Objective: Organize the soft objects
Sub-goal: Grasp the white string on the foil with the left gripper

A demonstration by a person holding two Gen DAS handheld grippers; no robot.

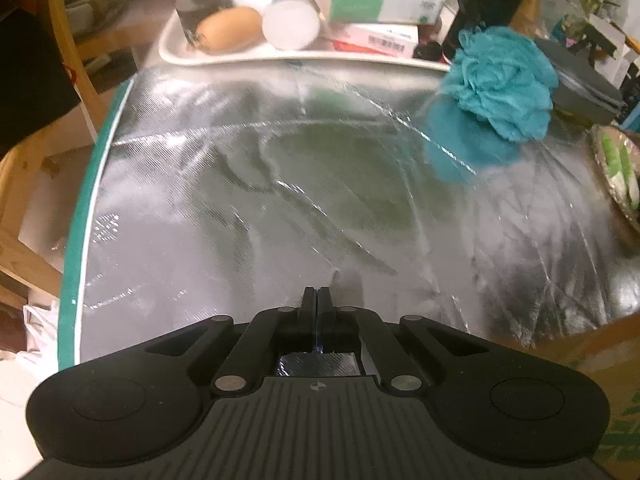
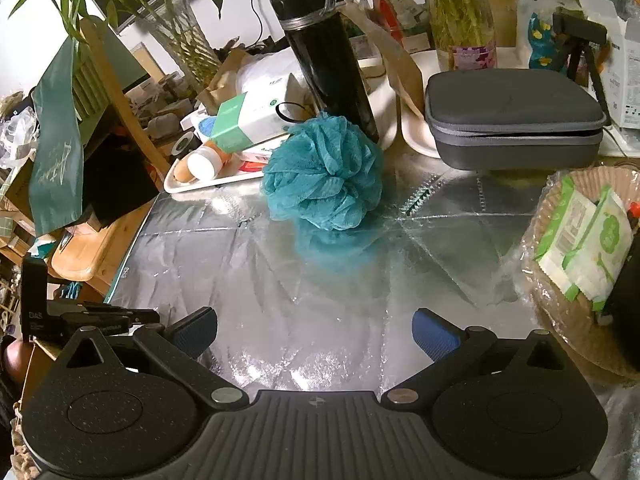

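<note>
Pointing steeply down at the foil sheet (image 1: 280,200) that covers the desk, the left claw (image 1: 317,294) has its jaws pressed together with nothing visible between them. The right claw (image 2: 315,330) hangs over the same sheet with its blue pads (image 2: 436,338) spread wide apart and empty. Beyond both, well clear of either claw, the loofah (image 2: 326,174) sits on the foil near the far edge, just in front of a black flask (image 2: 326,60) and beside a white tray (image 2: 208,184) of boxes and bottles. A grey case (image 2: 514,120) lies to its right, and nearer on that side a basket (image 2: 568,312) holds wipe packs. The loofah looks like bunched mesh: very light, springy and easily squashed, so a pinch at the outer ruffles would likely only pull folds loose. Closing the pads across its middle, or catching its cord if one shows, seems the surer hold, and it may slide on the slick foil.
</note>
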